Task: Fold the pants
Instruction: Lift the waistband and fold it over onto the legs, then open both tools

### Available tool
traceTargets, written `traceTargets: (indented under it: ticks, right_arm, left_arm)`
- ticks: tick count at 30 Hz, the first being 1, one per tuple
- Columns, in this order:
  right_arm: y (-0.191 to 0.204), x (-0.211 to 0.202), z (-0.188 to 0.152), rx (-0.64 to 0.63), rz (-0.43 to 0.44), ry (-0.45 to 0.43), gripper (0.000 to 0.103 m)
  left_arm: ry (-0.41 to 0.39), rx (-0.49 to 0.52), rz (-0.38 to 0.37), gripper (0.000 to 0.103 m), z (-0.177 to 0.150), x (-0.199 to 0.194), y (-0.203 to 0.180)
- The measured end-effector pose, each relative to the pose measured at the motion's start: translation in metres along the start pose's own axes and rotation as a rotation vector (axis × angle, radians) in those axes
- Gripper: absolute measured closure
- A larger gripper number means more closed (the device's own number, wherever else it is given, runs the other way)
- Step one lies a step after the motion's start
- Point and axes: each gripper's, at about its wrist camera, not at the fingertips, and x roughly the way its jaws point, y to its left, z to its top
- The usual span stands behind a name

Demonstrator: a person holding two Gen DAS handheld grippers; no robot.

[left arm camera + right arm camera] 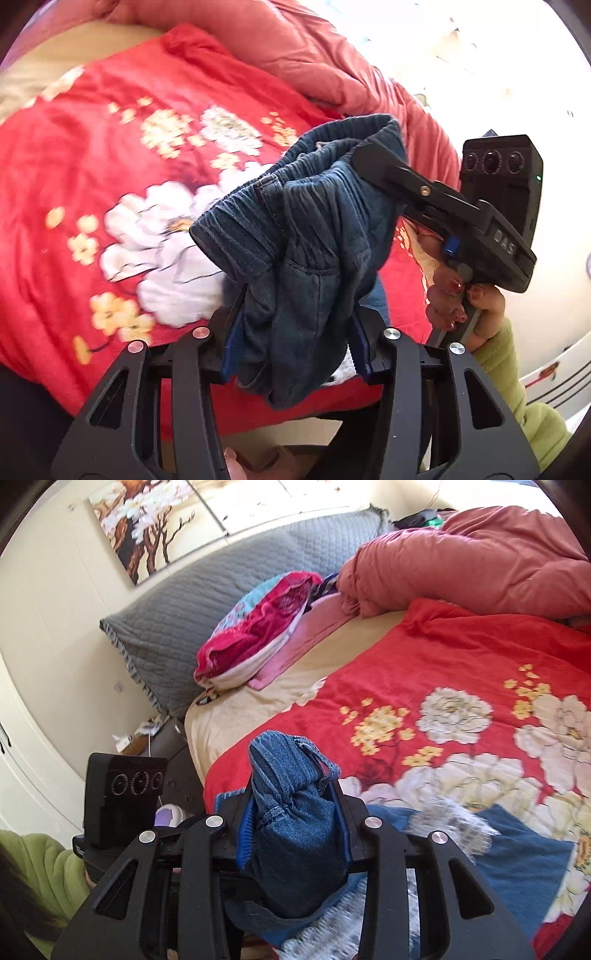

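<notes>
The blue denim pants [295, 236] with a ribbed elastic waistband hang bunched above a red floral bedspread [129, 155]. My left gripper [295, 339] is shut on a thick fold of the denim near the waist. The right gripper [373, 155] shows in the left wrist view at the right, clamped on the far end of the waistband, with a hand in a green sleeve [517, 384] on its handle. In the right wrist view my right gripper [295, 827] is shut on a bunch of the pants [295, 812]. Their legs [517, 853] trail down onto the bedspread.
A salmon-pink duvet [480, 557] is heaped at the far side of the bed. A grey quilted pillow [207, 602] and a pile of pink and red cloths [266, 627] lie at the head. A wall painting [147, 520] hangs behind. The bed's edge runs below the grippers.
</notes>
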Motion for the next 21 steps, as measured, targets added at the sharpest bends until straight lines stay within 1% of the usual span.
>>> traceTargets:
  ticks: [6,9,12,15,16,18,20,21]
  right_arm:
    - [-0.027,-0.029,-0.011,0.042,-0.003,-0.049,0.07]
    - [-0.039,-0.041,-0.019,0.065,-0.003,-0.068,0.067]
    - [-0.048,-0.053,-0.03,0.078,-0.014,-0.08,0.059]
    - [-0.062,-0.069,-0.045,0.117,-0.042,-0.093,0.051]
    - [-0.065,-0.074,-0.049,0.127,-0.05,-0.103,0.047]
    - [-0.073,-0.087,-0.058,0.156,-0.077,-0.125,0.042]
    - [-0.078,-0.099,-0.066,0.186,-0.098,-0.151,0.042]
    - [-0.079,-0.104,-0.069,0.194,-0.118,-0.16,0.038]
  left_arm:
    - [0.007,0.068,0.028,0.064,0.001,0.026,-0.033]
    - [0.016,0.083,0.038,0.064,-0.002,0.036,-0.044]
    - [0.023,0.107,0.042,0.064,-0.007,0.043,-0.054]
    - [0.037,0.131,0.013,0.064,-0.009,0.052,-0.065]
    - [0.044,0.148,0.005,0.064,-0.01,0.055,-0.07]
    - [0.065,0.18,0.004,0.063,-0.017,0.061,-0.08]
    - [0.095,0.216,-0.002,0.062,-0.026,0.068,-0.087]
    - [0.112,0.225,-0.016,0.062,-0.031,0.071,-0.09]
